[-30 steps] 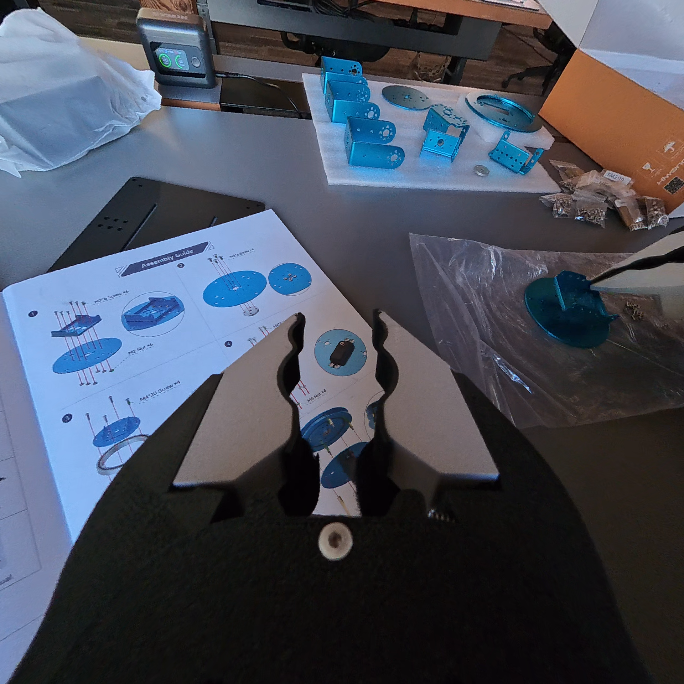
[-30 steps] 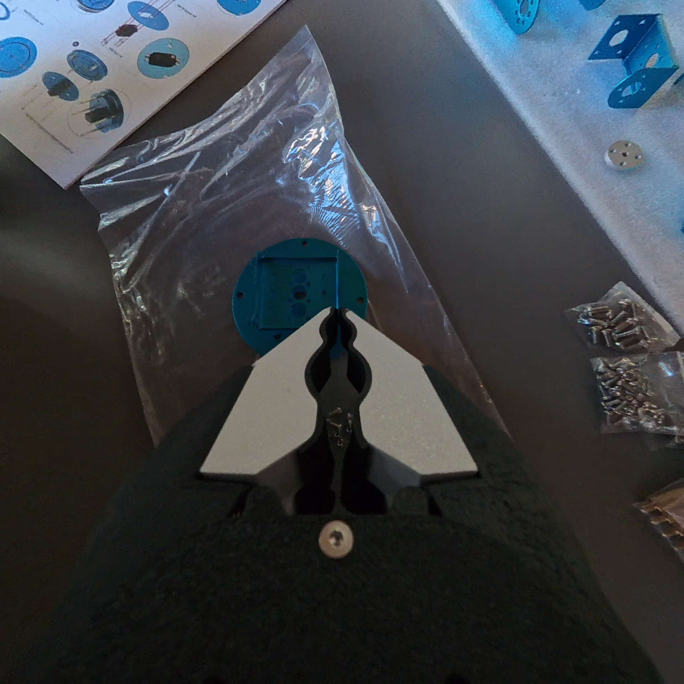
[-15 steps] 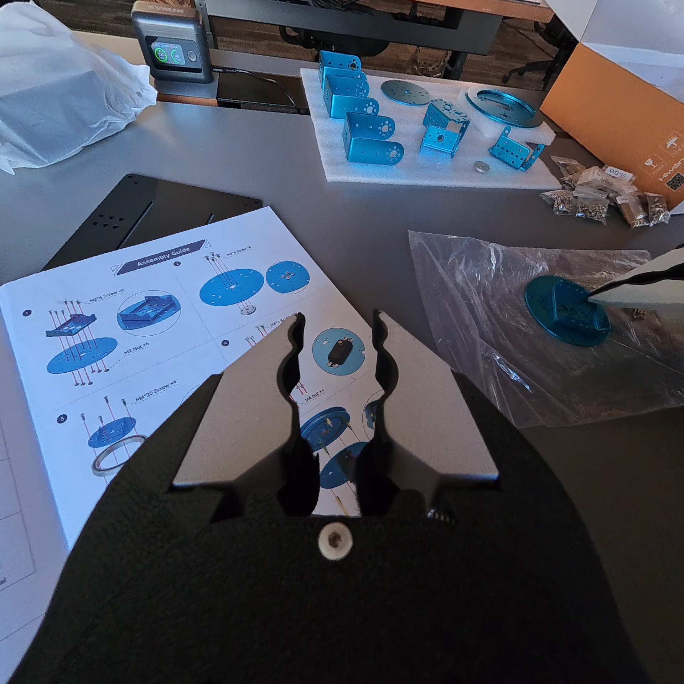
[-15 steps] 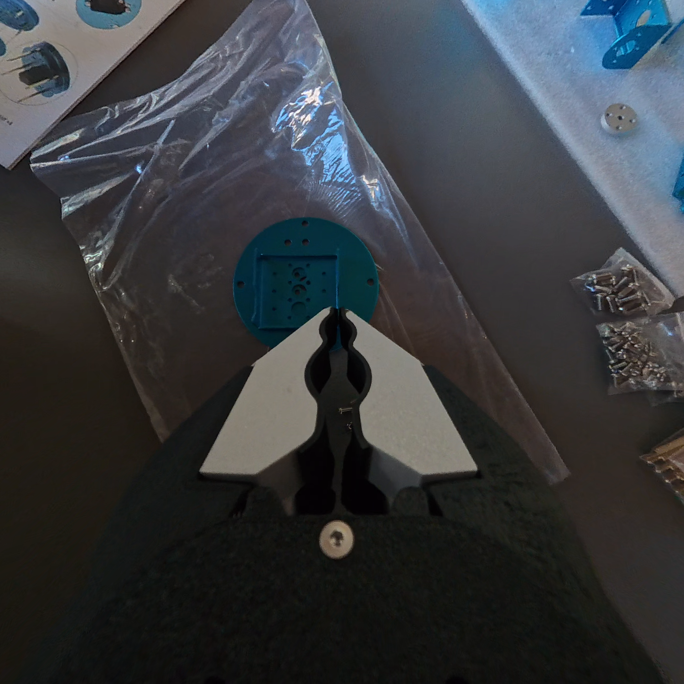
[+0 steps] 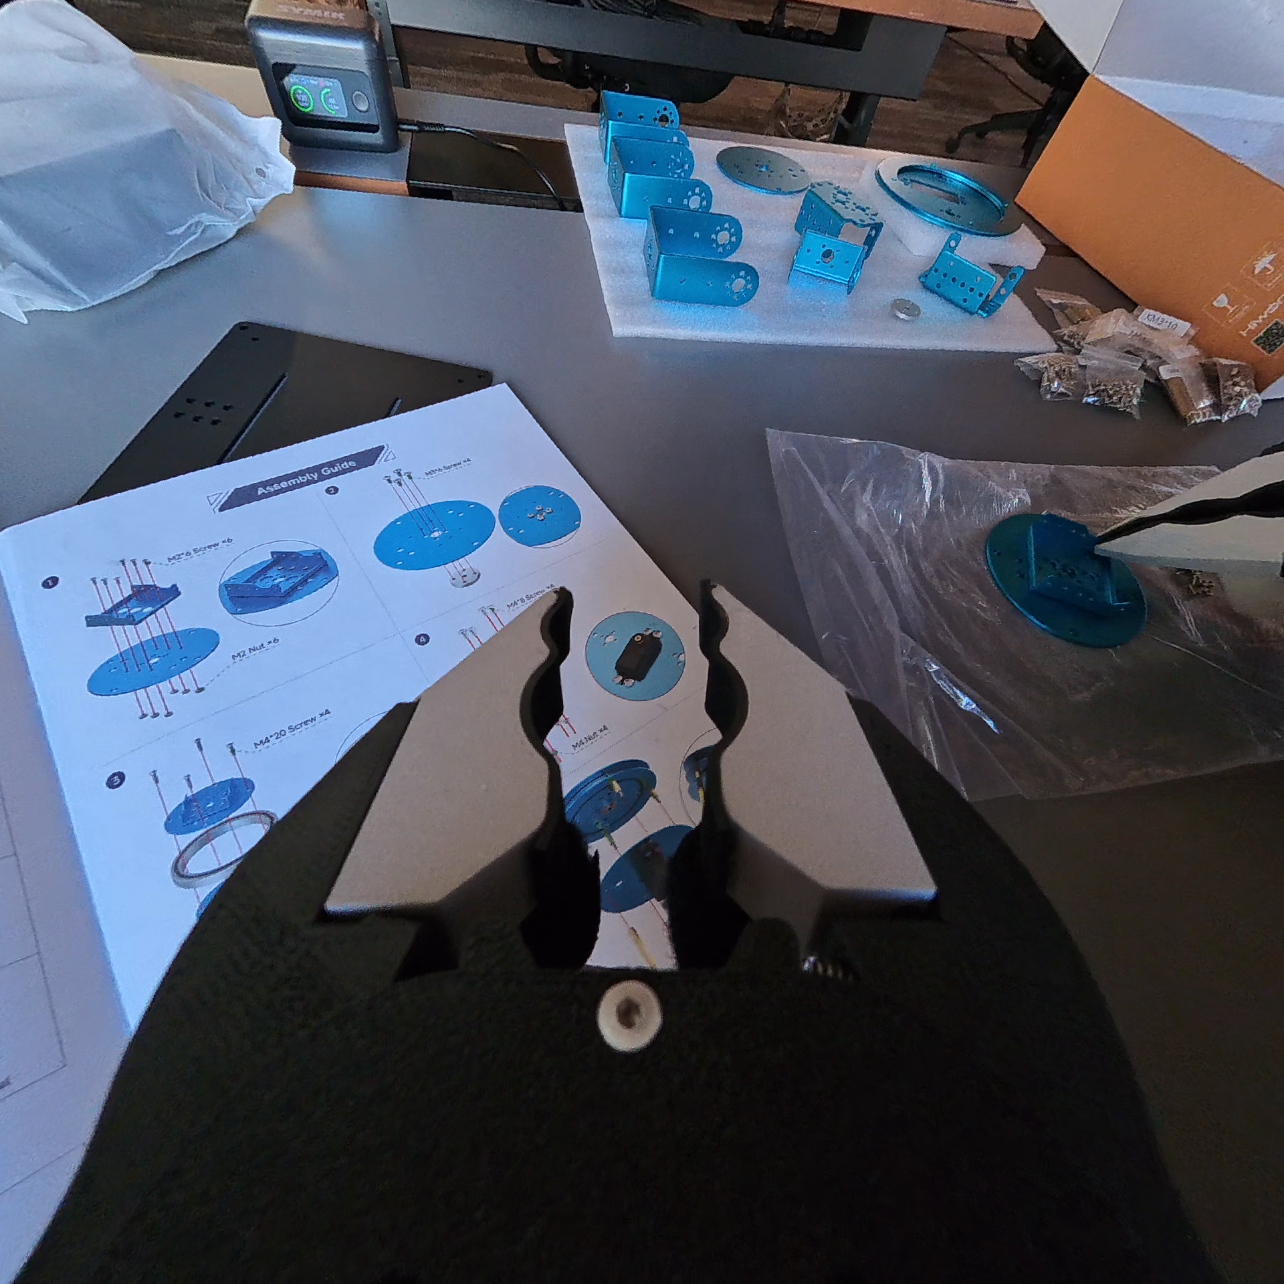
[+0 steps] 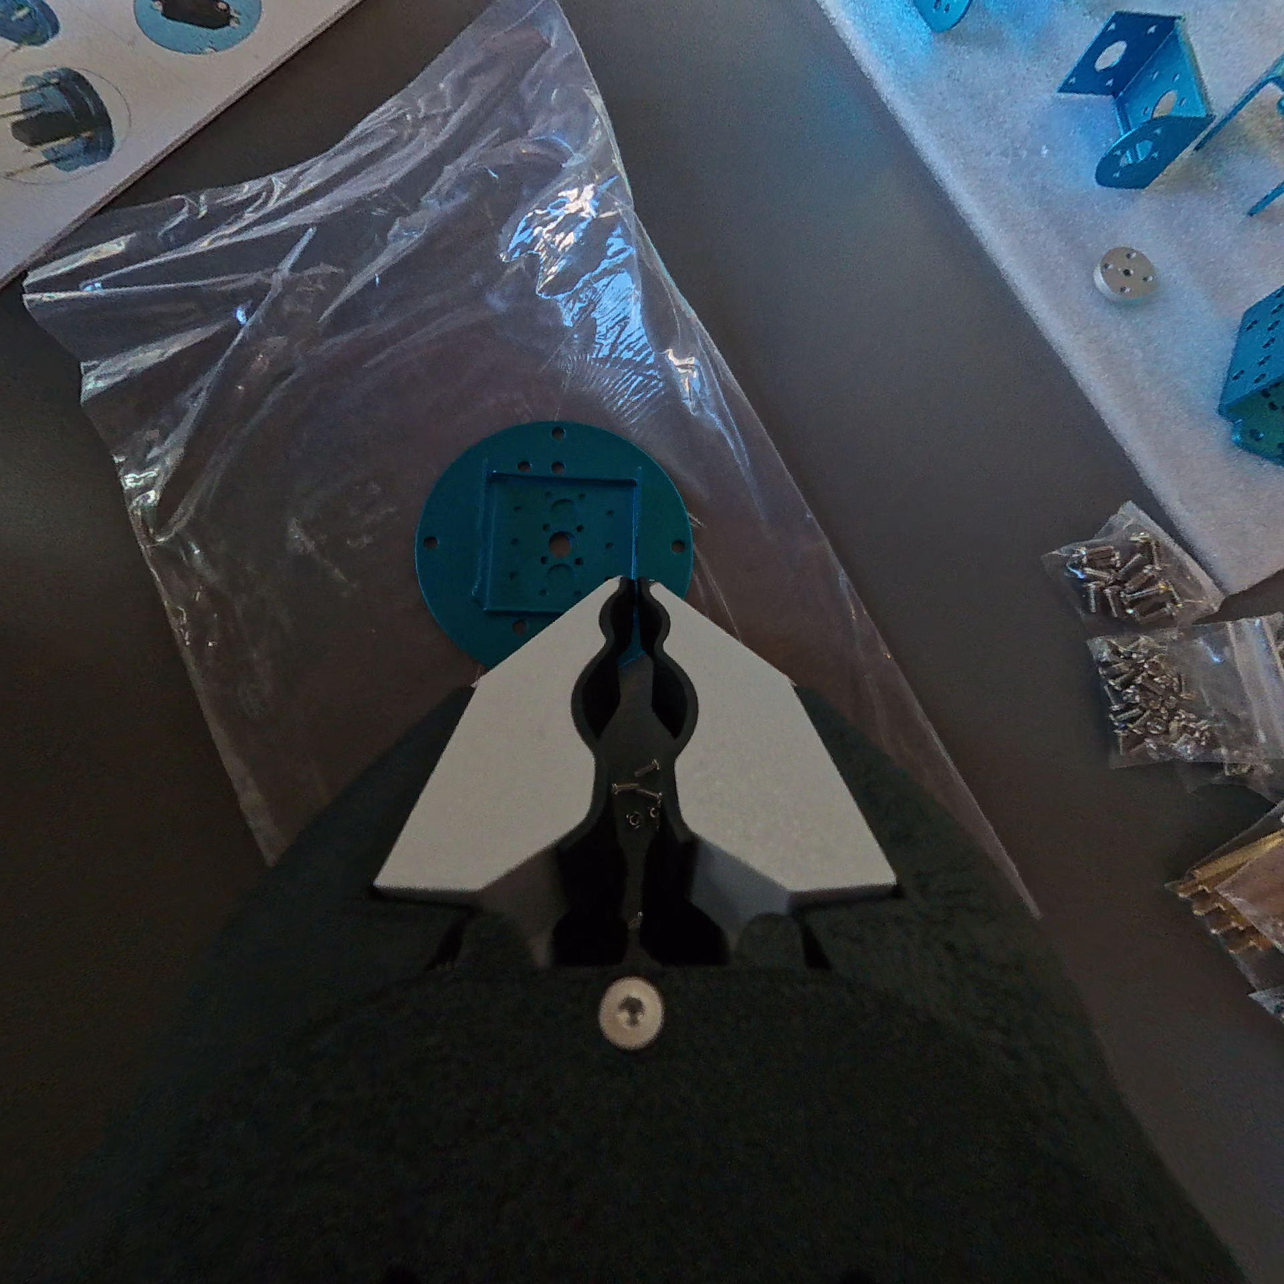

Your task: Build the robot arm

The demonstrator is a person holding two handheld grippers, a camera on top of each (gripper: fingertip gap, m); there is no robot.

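Your right gripper (image 6: pixel 636 582) had its jaws pinched nearly together on the thin upright wall of the blue square bracket (image 6: pixel 559 538), which sat on the blue round plate (image 6: pixel 445 535) atop the clear plastic bag (image 6: pixel 333 333) by the tabletop's right side. A second earlier the bracket stood tilted up off the plate; now it lay flatter, though whether it sat fully flush was hard to tell. A few loose screws (image 6: pixel 643 788) showed beneath the jaws. Your left gripper (image 5: pixel 634 597) stayed over the assembly guide (image 5: pixel 292 590), jaws moderately open and holding nothing.
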